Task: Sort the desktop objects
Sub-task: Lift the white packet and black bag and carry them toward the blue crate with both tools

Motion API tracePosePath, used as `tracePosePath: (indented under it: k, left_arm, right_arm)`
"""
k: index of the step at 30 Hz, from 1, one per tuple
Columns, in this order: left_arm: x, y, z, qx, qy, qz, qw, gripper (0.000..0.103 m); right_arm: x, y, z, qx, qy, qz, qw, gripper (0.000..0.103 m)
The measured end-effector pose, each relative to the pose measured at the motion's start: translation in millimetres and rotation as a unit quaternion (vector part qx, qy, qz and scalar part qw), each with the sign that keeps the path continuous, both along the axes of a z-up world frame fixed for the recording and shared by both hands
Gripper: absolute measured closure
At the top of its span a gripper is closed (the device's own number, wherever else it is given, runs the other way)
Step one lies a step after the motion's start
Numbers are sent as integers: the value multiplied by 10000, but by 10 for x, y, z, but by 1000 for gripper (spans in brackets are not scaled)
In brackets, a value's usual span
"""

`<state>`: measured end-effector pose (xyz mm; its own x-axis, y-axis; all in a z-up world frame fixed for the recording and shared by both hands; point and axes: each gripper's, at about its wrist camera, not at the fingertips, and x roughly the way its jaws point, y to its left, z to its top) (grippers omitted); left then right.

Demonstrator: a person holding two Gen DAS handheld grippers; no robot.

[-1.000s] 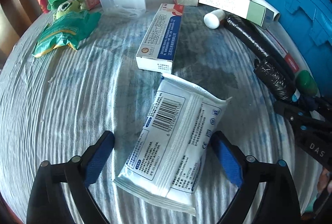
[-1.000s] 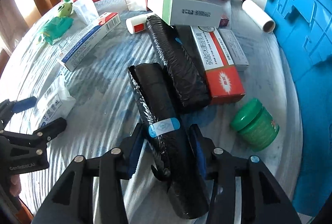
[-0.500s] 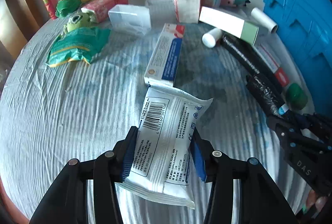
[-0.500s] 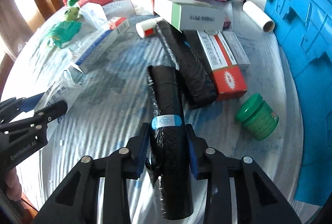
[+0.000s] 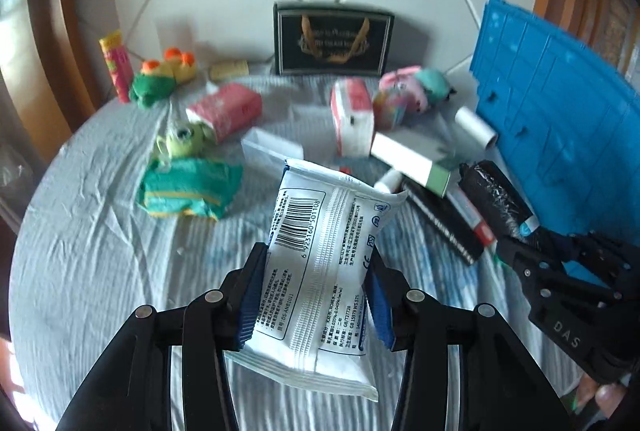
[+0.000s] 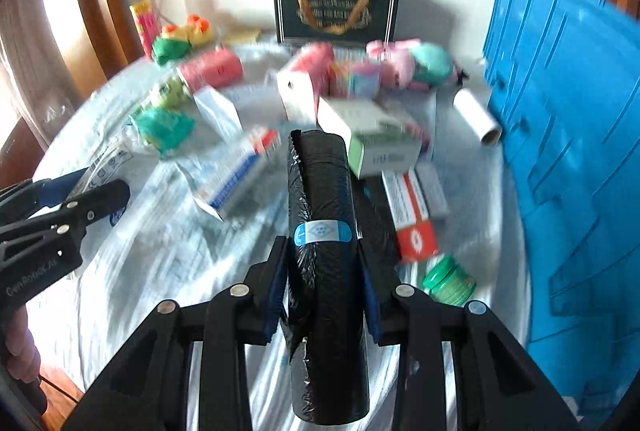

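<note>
My left gripper (image 5: 316, 271) is shut on a white wipes packet (image 5: 320, 271) with a barcode and holds it tilted above the table. My right gripper (image 6: 322, 263) is shut on a black roll of bags (image 6: 324, 251) with a blue label, also lifted off the table. The right gripper shows in the left wrist view (image 5: 516, 255) with the black roll (image 5: 496, 199). The left gripper shows at the left of the right wrist view (image 6: 100, 191).
A blue crate (image 5: 560, 119) (image 6: 568, 135) stands at the right. The round table (image 5: 100, 271) holds boxes (image 6: 412, 215), a second black roll (image 5: 444, 223), a green jar (image 6: 448, 279), a white roll (image 5: 476, 127), plush toys (image 5: 416, 91), a green pack (image 5: 188, 187) and a black gift bag (image 5: 332, 39).
Both grippers closed on their objects and lifted them off the table. Both cameras now sit higher and tilted up, showing the wall behind.
</note>
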<state>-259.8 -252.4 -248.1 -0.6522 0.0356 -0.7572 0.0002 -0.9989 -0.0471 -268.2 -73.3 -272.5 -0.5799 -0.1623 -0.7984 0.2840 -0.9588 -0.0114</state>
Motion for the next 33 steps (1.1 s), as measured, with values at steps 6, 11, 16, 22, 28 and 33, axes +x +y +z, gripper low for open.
tracePosePath:
  k: [6,11,16,22,28,33]
  left_arm:
    - [80,-26,516,57,579,-115,9982,58]
    - [147,111,953,114,1060,-217,9941,58]
    - [221,501,1443,161,1576,-350,9867,58]
    - [334,1374,1948,308,2111,-455,9759,57]
    - [247,2717,2188,336,1834,-516,9811,57]
    - [255,3750,2258,435,1433,-754,9858,57]
  right_arm:
    - [155,-66,592,34,599,-101,9982,70]
    - [284,62,1130,48,1158,-241,9930,70]
    - [399,381,1662,-65,1704,-343,9848,71]
    - [608,1188,2269,-164,2483,-458,9675,70]
    - [760,2512,2523,-164,2811,-669,9572,70]
    - [771,3511,2459,-157,2602,-871,9615,70]
